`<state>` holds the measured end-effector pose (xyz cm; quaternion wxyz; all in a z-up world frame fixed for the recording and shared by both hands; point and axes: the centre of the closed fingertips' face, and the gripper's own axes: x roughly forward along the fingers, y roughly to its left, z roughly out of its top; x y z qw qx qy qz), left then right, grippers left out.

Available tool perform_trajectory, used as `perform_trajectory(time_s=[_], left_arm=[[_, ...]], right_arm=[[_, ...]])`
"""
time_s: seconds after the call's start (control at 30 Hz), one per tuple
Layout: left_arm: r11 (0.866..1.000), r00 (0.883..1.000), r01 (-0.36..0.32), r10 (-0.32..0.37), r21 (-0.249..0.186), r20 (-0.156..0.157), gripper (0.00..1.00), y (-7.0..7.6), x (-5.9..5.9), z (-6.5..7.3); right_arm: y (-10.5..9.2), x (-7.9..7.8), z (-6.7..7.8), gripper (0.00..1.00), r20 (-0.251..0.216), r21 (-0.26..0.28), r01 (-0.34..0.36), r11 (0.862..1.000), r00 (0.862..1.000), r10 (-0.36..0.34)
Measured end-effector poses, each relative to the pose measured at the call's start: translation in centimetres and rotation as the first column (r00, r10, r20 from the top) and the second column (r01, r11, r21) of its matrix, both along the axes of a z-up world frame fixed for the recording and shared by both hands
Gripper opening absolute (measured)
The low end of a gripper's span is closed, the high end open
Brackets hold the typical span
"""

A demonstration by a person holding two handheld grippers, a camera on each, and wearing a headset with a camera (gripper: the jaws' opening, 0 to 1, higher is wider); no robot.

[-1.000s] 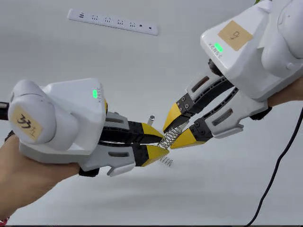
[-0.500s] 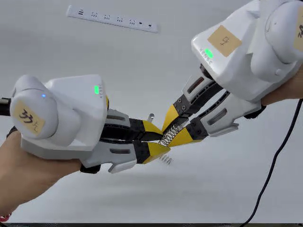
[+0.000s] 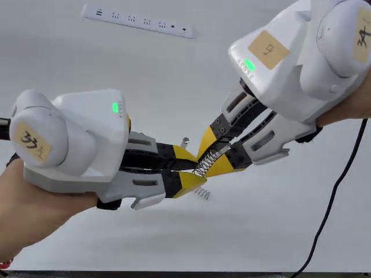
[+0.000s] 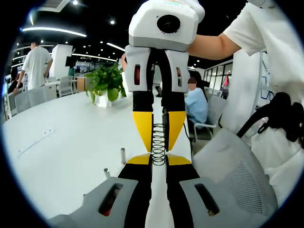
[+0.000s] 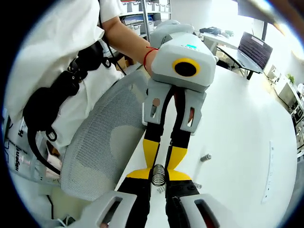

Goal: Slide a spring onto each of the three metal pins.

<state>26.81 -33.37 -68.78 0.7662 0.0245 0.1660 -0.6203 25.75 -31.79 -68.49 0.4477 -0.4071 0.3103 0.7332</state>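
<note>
My left gripper (image 3: 194, 175) comes in from the left, shut on what looks like a thin metal pin that points to the right. Tip to tip with it, my right gripper (image 3: 215, 160) reaches down from the upper right, shut on a small steel spring (image 3: 206, 164). In the left gripper view the spring (image 4: 158, 144) runs straight from the right gripper's yellow fingers (image 4: 142, 128) to my left tips (image 4: 158, 160). The right gripper view has the spring (image 5: 158, 175) end-on. One pin (image 3: 184, 141) stands on the white table behind the tips. A loose spring (image 3: 202, 194) lies just below them.
Two pins (image 4: 123, 155) (image 4: 107, 172) stand on the table. A white power strip (image 3: 138, 22) lies at the far edge, and a black cable (image 3: 336, 197) runs down the right side. A grey mesh chair (image 5: 99, 142) stands beside the table near the person's body.
The right gripper has come down and left with the spring, closer against the left gripper's tips. The left gripper has barely moved.
</note>
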Motion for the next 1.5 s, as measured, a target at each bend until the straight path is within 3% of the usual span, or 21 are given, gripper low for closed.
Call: perform_trajectory(time_s=[1.0, 1.2, 1.33, 1.5], left_arm=[[0.999, 1.000, -0.030, 0.030, -0.035, -0.009, 0.07, 0.7, 0.3, 0.0], [0.998, 0.998, -0.063, 0.063, -0.022, -0.011, 0.13, 2.0, 0.6, -0.5], [0.996, 0.996, -0.090, 0.090, -0.003, -0.007, 0.15, 3.1, 0.9, -1.0], [0.990, 0.991, -0.135, 0.135, 0.031, 0.005, 0.25, 4.7, 1.4, -1.7]], right_arm=[[0.9, 0.0, -0.2, 0.07, -0.020, -0.001, 0.023, 1.000, 1.000, -0.023], [0.7, 0.5, 0.0, 0.06, -0.015, 0.001, 0.042, 0.999, 0.999, -0.042], [0.6, 1.4, 0.2, 0.06, -0.001, 0.007, 0.073, 0.997, 0.997, -0.073], [0.4, 3.1, 0.1, 0.06, 0.030, -0.001, 0.129, 0.992, 0.991, -0.129]])
